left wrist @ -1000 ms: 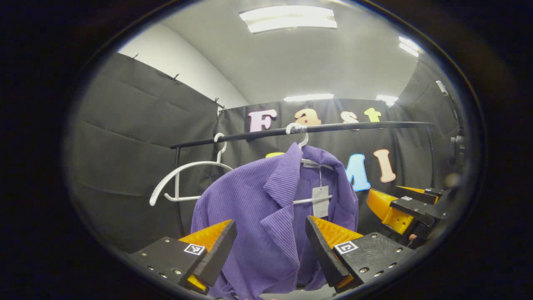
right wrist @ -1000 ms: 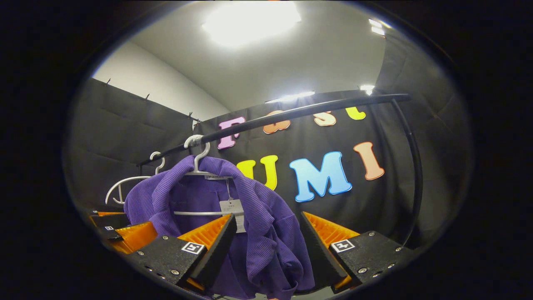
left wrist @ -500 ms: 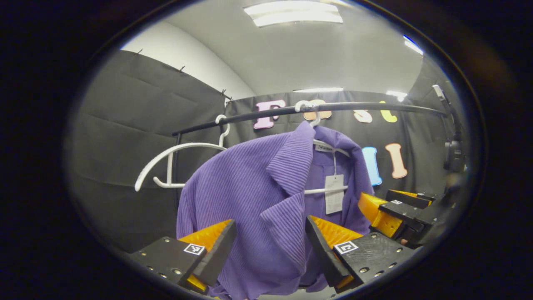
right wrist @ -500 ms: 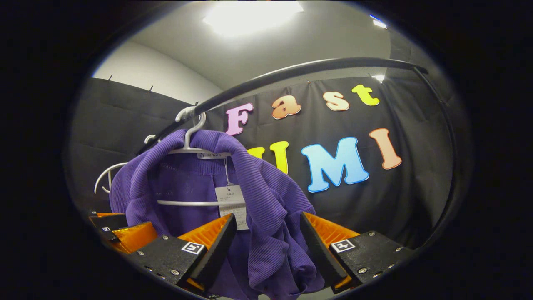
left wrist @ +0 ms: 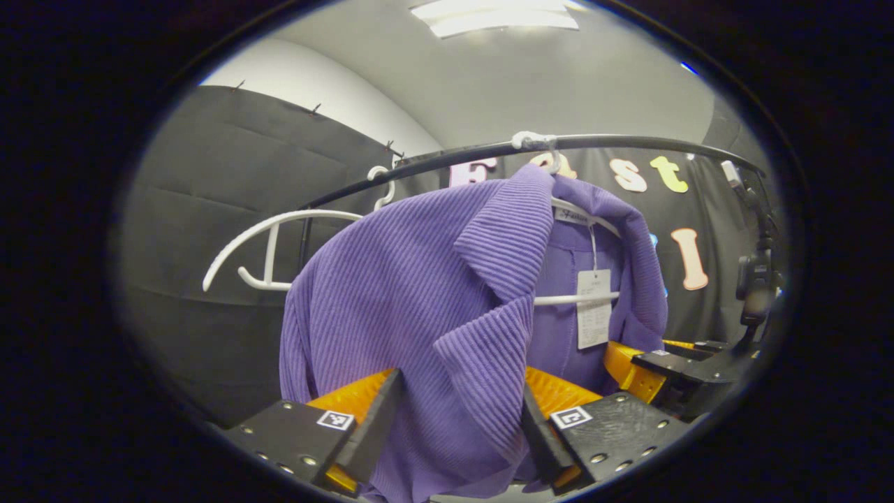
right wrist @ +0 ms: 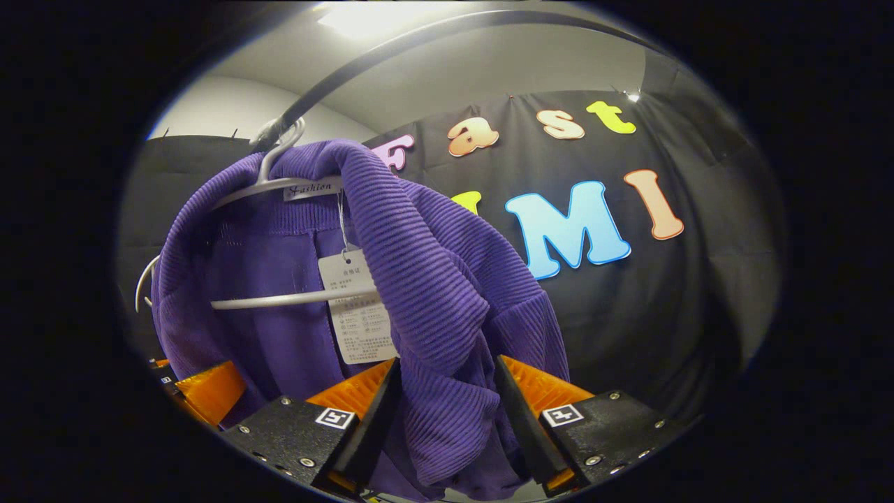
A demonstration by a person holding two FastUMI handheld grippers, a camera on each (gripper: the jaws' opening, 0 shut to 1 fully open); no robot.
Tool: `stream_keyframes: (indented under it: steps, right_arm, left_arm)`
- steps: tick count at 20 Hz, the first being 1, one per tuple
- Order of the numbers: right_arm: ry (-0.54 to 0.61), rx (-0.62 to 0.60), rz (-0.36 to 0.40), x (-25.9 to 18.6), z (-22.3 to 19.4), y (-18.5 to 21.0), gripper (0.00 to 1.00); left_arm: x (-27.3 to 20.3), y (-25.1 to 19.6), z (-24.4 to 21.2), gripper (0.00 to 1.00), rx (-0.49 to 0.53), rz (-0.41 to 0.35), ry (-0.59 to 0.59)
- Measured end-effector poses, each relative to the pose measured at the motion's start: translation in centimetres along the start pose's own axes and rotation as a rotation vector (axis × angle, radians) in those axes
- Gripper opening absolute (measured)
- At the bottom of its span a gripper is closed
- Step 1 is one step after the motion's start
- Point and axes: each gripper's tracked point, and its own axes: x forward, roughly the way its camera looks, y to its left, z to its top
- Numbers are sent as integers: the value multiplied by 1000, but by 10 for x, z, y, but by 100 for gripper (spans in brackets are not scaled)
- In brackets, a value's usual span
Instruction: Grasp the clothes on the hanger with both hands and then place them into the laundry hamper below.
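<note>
Purple shirt (left wrist: 419, 279) on a thin white hanger (left wrist: 566, 299), hooked over a round black rail (left wrist: 628, 142) up high. Soft cloth, ribbed all over in fine lines, with a wide pointy collar flap folded down at the front. White paper tag (left wrist: 593, 307) on a string inside the neck, flat and square-edged. In the right gripper view, same shirt (right wrist: 419, 279), same hanger (right wrist: 279, 300) with its curved hook, same tag (right wrist: 360, 307), same rail (right wrist: 391, 52) curving overhead.

Left gripper (left wrist: 457, 419) low in the left gripper view, two wedge-shaped fingers spread apart, front fold of the shirt hanging down between them. Cloth right up against the inner faces of both fingers; pressing or just brushing, cannot tell. Fingers blocky, with ridged slanted pads and small square marker stickers on top.

Right gripper (right wrist: 447, 412) the same in its own view: fingers apart, thick rounded fold of shirt drooping in the gap, close to both sides. Also seen far right in the left gripper view (left wrist: 656, 367), down by the shirt's other edge.

Second hanger (left wrist: 272, 241) bare, white, thick and smooth, curved like a bow, on the rail beside the shirt. Black wrinkly cloth wall (left wrist: 230, 181) behind.
</note>
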Motion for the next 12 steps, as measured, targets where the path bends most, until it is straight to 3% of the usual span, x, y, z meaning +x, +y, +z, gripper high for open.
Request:
stream_keyframes:
  steps: [2,4,5,7,9,10,11,12]
  right_arm:
    - [0,9,17,0,0,5,71]
    - [-19,10,29,-4,5,7,50]
    - [-45,-2,8,-7,11,0,29]
    - [-76,-19,14,-10,19,0,7]
    - [-105,-40,9,-15,29,-3,5]
    - [-129,-52,-3,-17,38,-7,5]
    - [-157,-63,-15,-18,47,-11,5]
    - [-180,-72,-22,-21,56,-13,5]
  left_arm:
    - [-1,0,-4,78,-13,3,8]
    - [4,5,-10,84,-16,11,7]
    - [3,8,-8,66,-15,9,11]
    - [4,4,-7,30,-25,-27,10]
    - [5,11,-3,22,5,2,-2]
    - [6,7,-3,10,3,-24,1]
    - [2,10,1,10,7,-10,-2]
    - [2,12,4,1,10,-16,-10]
